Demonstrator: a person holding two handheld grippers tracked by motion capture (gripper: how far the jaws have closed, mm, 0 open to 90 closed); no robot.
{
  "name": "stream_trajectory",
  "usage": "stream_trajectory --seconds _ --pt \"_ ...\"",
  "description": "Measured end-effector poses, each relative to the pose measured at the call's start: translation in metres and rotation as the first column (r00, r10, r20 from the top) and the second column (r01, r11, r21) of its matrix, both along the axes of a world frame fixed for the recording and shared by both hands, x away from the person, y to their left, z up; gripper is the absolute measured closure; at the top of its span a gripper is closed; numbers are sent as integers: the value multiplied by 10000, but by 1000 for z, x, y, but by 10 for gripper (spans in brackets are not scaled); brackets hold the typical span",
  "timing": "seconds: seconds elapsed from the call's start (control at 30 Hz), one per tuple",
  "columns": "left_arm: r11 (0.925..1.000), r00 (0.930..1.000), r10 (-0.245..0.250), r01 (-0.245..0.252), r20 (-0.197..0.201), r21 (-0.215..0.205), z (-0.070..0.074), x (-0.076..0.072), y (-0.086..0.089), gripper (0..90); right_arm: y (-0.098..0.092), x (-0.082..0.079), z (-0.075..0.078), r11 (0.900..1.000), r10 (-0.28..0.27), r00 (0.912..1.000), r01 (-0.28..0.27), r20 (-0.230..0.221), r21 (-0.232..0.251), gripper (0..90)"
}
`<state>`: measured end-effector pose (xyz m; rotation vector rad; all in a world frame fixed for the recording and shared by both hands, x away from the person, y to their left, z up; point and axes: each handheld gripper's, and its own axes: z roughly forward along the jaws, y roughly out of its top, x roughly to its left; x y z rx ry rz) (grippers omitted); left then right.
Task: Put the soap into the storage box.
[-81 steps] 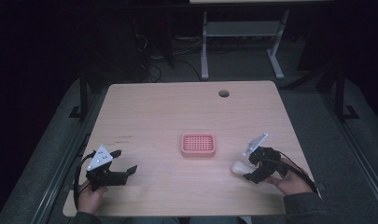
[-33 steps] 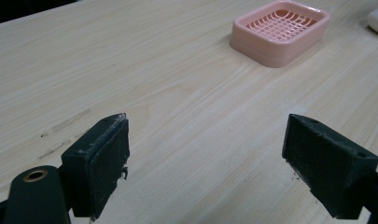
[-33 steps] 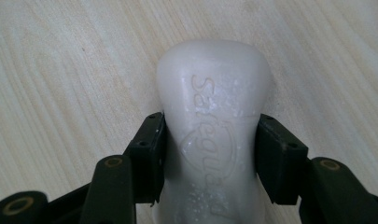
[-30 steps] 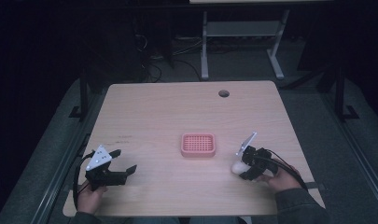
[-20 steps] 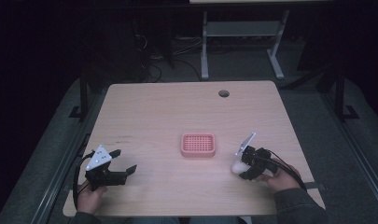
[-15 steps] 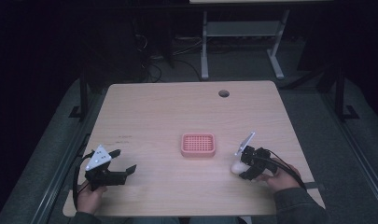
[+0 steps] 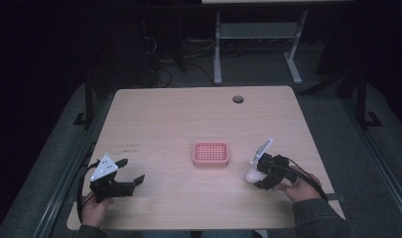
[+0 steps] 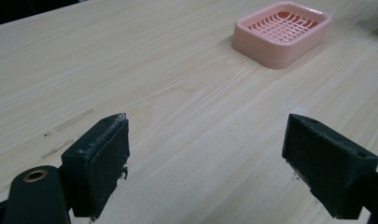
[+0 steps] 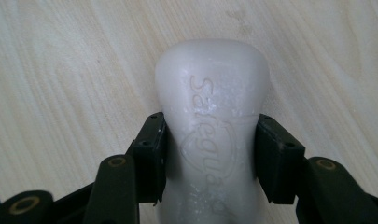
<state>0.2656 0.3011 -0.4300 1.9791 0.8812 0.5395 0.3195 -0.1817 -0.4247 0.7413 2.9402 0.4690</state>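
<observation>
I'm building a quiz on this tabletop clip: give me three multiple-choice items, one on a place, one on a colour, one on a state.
1. Where does the soap dish stand?
A. Near the middle of the table
B. On the floor
C. Against the table's far edge

2. What colour is the soap dish?
A. Blue
B. Pink
C. Black

3. How is the right hand-held gripper?
A. Wide open over bare wood
B. Shut on the dish
C. Shut on the soap

Answers:
1 A, the high view shows the dish midway between the two hands.
2 B, it looks pink in the high view and the left gripper view.
3 C, in the right gripper view both pads press the sides of the white bar; the left hand-held gripper stands open over bare wood.
</observation>
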Motion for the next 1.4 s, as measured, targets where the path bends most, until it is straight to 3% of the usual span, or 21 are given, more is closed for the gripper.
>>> stream_trajectory --seconds 0.77,1.4 --pt "9999 10000 73 -73 -7 -87 0 0 0 145 1 3 27 9992 146 9980 -168 615 358 493" --pt "9999 10000 73 -73 -20 -104 0 0 0 145 9 13 38 9987 341 9965 -369 758 353 493"
